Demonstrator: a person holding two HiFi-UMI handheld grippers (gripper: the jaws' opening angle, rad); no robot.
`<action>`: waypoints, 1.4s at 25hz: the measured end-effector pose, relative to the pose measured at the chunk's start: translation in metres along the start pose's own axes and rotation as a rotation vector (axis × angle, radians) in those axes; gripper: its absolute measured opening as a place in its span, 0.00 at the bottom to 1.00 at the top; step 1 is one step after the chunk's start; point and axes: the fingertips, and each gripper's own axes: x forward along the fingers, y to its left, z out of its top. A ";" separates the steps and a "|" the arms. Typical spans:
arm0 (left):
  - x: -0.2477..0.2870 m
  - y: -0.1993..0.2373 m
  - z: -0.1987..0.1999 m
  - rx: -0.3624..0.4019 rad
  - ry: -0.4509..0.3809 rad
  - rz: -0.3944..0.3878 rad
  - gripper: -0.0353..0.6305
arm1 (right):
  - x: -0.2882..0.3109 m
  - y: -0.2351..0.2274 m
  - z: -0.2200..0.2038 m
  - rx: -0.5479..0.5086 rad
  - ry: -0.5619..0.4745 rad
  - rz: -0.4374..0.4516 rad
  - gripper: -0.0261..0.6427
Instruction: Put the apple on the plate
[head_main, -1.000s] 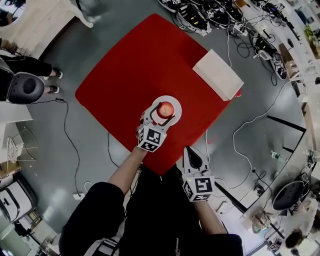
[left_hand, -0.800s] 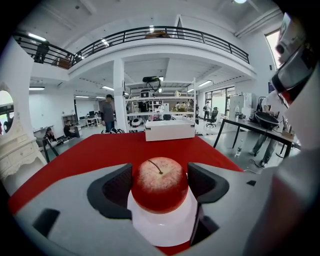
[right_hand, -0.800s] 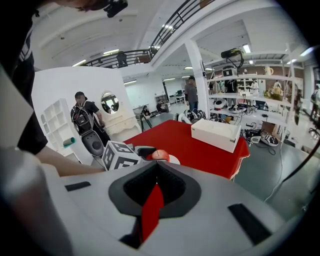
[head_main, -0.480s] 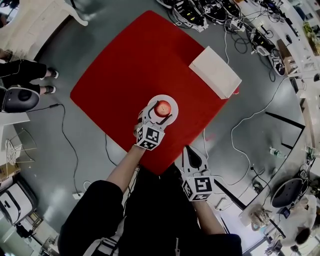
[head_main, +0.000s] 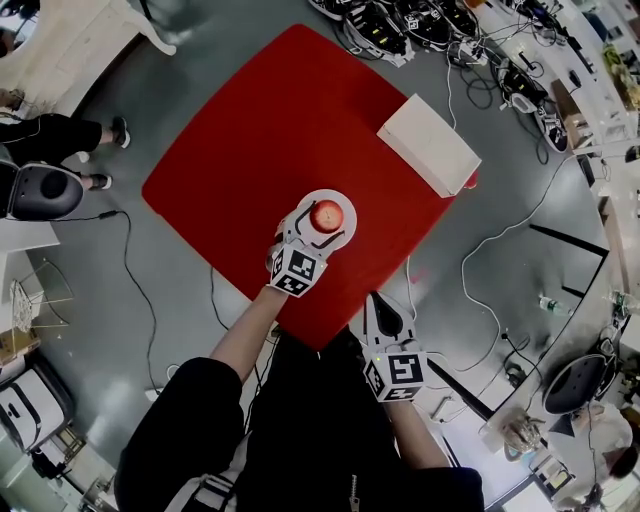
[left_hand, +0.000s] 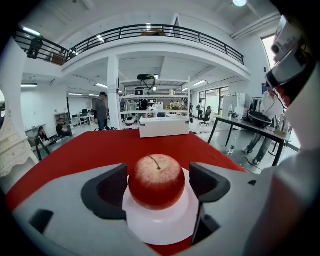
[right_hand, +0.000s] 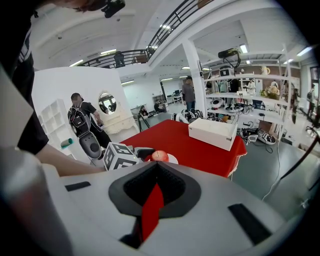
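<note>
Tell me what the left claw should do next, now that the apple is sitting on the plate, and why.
Probably draw the left claw straight back toward the person, keeping it level. The apple rests on the white plate. The jaws have just been opening and stand on either side of the apple, with neither pad visibly pressing it. It looks released, so backing out should leave it undisturbed.

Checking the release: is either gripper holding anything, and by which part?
Nothing is held. The jaws of the left gripper have just been opening, apart either side of the apple on the plate; the right gripper is shut, empty.
</note>
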 end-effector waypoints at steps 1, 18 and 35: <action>-0.001 -0.001 0.001 -0.001 -0.004 0.002 0.61 | -0.001 0.000 -0.001 0.000 -0.001 -0.001 0.05; -0.121 -0.035 0.098 -0.105 -0.202 0.020 0.06 | -0.009 0.041 0.032 -0.083 -0.099 0.141 0.05; -0.232 -0.064 0.127 -0.116 -0.230 0.153 0.06 | -0.040 0.067 0.044 -0.158 -0.171 0.199 0.05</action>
